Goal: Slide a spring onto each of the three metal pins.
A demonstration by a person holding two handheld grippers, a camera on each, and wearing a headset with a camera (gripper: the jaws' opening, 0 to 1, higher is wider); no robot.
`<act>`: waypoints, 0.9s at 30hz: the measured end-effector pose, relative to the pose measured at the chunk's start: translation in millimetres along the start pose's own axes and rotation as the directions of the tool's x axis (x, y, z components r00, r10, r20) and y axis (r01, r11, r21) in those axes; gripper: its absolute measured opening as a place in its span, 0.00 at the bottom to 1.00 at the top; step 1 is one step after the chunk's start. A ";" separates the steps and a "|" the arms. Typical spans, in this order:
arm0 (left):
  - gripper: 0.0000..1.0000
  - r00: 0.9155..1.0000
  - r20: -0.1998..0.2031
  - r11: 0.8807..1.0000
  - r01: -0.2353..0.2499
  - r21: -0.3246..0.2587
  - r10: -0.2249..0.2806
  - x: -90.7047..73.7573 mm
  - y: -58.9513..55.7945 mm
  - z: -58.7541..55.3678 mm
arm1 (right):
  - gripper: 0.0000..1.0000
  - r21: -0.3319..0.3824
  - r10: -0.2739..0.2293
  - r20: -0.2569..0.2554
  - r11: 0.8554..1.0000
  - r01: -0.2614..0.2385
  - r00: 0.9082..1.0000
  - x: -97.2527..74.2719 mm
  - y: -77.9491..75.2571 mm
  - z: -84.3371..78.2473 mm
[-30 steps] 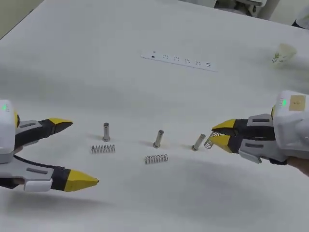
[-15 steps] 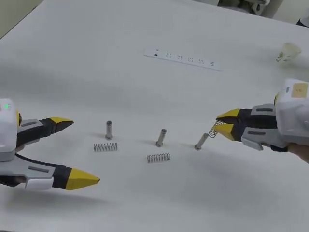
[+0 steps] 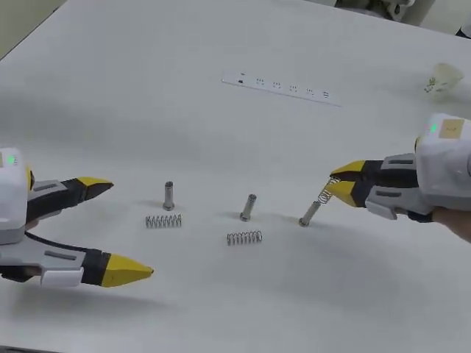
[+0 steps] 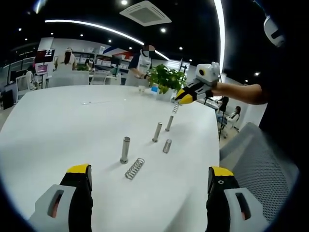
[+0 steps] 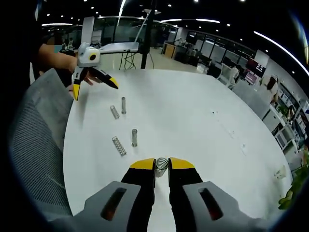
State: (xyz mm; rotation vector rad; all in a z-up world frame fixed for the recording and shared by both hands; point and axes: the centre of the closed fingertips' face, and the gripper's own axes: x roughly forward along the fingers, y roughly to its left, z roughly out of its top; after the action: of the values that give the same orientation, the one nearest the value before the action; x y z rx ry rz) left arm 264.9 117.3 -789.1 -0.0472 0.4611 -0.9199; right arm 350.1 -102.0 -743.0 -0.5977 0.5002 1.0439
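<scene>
Spring (image 3: 324, 194) pinched in level right gripper (image 3: 330, 184) near rightmost pin (image 3: 310, 213); left gripper (image 3: 131, 228) agape.

White table (image 3: 221, 132), yellow-tipped black left gripper (image 3: 131, 228), silver pins (image 3: 249, 207), silver spring (image 5: 161, 165)

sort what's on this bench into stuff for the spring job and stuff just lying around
For the job: three small silver metal pins; two loose steel coil springs lying beside them; a third coil spring clamped in the right gripper.
Lying about: long white power strip; small pale cup-like object.

Open-plan office: monitors (image 4: 42, 69), ceiling lights (image 4: 87, 24), plant (image 4: 166, 78)
</scene>
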 end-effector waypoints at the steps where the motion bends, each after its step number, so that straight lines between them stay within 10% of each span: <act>1: 0.97 1.000 -0.001 1.000 0.000 -0.001 0.000 0.0 -0.1 -0.3 | 0.07 0.001 0.001 -0.001 1.000 -0.001 1.000 0.8 0.0 -0.2; 27: 0.96 1.000 -0.002 1.000 -0.010 -0.007 0.010 -4.7 1.6 -0.8 | 0.07 0.040 0.028 -0.052 0.999 -0.026 0.998 25.7 7.8 -26.0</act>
State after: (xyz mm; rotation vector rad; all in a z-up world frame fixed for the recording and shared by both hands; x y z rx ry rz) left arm 263.4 122.0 -788.5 -0.0504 0.4658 -0.9090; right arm 351.2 -99.9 -780.3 -0.5862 0.5747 1.0439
